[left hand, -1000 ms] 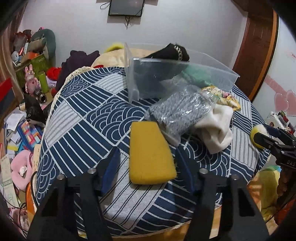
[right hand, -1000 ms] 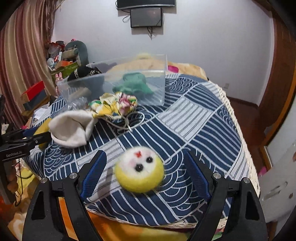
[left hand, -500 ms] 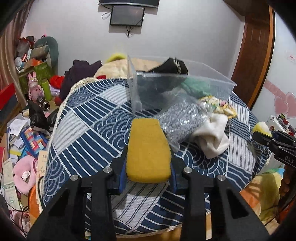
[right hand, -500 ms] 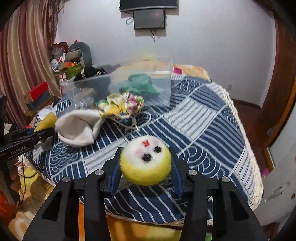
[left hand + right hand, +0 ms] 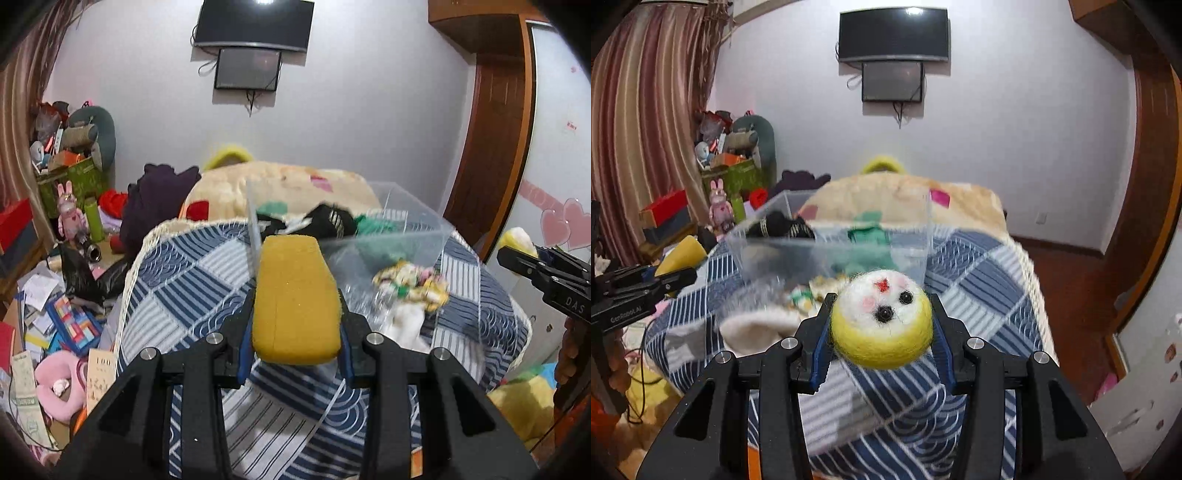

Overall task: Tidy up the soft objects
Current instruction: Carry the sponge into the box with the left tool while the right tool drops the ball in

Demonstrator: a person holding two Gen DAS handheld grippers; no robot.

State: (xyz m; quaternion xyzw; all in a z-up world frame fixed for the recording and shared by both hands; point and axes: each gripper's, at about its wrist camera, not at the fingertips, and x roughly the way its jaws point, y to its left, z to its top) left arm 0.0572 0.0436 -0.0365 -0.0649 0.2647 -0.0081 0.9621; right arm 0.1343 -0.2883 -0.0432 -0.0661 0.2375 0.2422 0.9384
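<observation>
My left gripper (image 5: 295, 332) is shut on a yellow sponge (image 5: 295, 299), held above the blue patterned tablecloth (image 5: 177, 295). My right gripper (image 5: 881, 325) is shut on a round yellow-and-white felt ball with a face (image 5: 882, 317), also lifted off the cloth. Beyond both stands a clear plastic bin (image 5: 834, 251) holding a black item (image 5: 779, 225) and a green one (image 5: 868, 236). A floral fabric piece (image 5: 410, 282) and a white cloth (image 5: 757, 328) lie on the table in front of the bin. In the left wrist view the right gripper (image 5: 539, 266) shows at the right edge.
The round table's fringed edge (image 5: 129, 280) drops to a cluttered floor (image 5: 40, 295) on the left. A bed with a beige blanket (image 5: 905, 195) lies behind the table. A wooden door (image 5: 495, 147) stands on the right. The left gripper (image 5: 639, 284) shows at the right wrist view's left edge.
Both grippers closed on their objects, the left on the sponge and the right on the felt ball, then rose and tilted up, so the bin and wall now fill more of each view.
</observation>
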